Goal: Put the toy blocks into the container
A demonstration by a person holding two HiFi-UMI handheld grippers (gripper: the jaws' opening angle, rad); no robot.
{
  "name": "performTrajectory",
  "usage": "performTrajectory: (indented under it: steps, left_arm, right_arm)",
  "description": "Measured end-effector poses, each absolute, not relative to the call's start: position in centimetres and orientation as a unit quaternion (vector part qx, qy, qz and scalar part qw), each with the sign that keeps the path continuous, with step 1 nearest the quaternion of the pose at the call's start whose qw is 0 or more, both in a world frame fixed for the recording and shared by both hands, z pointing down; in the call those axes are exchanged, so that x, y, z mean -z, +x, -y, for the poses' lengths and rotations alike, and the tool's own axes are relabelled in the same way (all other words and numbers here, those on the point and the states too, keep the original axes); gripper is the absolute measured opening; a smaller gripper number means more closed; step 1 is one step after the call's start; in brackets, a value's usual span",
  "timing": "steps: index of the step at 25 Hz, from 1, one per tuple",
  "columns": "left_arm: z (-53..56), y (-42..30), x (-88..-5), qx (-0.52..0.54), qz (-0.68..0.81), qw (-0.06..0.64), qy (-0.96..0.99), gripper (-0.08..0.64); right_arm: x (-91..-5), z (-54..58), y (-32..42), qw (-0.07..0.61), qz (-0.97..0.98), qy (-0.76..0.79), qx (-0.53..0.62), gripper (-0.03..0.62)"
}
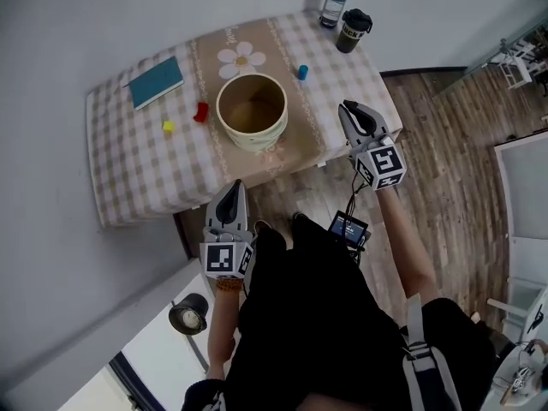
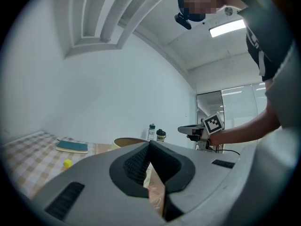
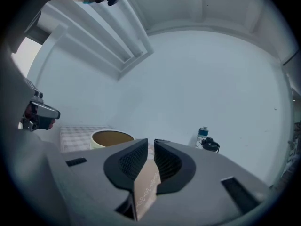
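I have the table [image 1: 128,178] ahead of both sets of jaws, with the container [image 1: 257,138] on it, ahead and between them. My left gripper [image 1: 233,193] has its jaws pressed together on nothing; my right gripper [image 1: 349,110] shows a narrow gap, nothing in it. The book [image 1: 156,81] lies beyond the left jaws. The red block [image 1: 201,112] and yellow block [image 1: 168,127] sit ahead-left of the left jaws, and the blue block [image 1: 302,72] ahead-left of the right jaws.
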State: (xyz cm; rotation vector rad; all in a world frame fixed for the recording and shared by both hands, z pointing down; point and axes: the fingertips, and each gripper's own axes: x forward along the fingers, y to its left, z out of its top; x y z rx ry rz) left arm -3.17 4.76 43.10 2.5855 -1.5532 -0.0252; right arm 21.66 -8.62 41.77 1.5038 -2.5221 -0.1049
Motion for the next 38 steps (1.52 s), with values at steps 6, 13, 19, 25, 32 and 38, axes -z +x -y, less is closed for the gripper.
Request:
performTrajectory:
  steps: [6,13,19,25,32,38]
  left_arm:
    - [-3.0,-4.5,-43.8,-0.004,0.545,0.069,0.836,0.011]
    - [-1.2,-3.4,-44.5,-0.019,0.574,0.085,0.814,0.011]
    - [-0.3,-1.8,-45.2,-0.032,0.588,0.087,0.803,0.011]
    - [0.1,-1.0,-46.1,-0.045,0.608,0.099,0.787,0.011]
    - [0.4,-0.8,-46.7,-0.051,0.627,0.106,0.770,0.011]
    - [0.2,-1.0,-47.0,-0.052,0.639,0.107,0.760,0.011]
  right_arm:
    - [-46.1,14.7,22.0,0.114,0.853,0.510,0.000,0.049]
    - [-52.7,21.1,22.7,0.155,0.860,0.482,-0.057,0.100]
    - [-57.4,25.1,22.6,0.190,0.869,0.448,-0.086,0.147]
    - [-60.9,27.6,22.0,0.214,0.875,0.419,-0.115,0.216]
    - [-63.3,29.6,21.3,0.238,0.875,0.402,-0.125,0.216]
    - [-65.3,30.4,21.1,0.255,0.871,0.395,-0.142,0.216]
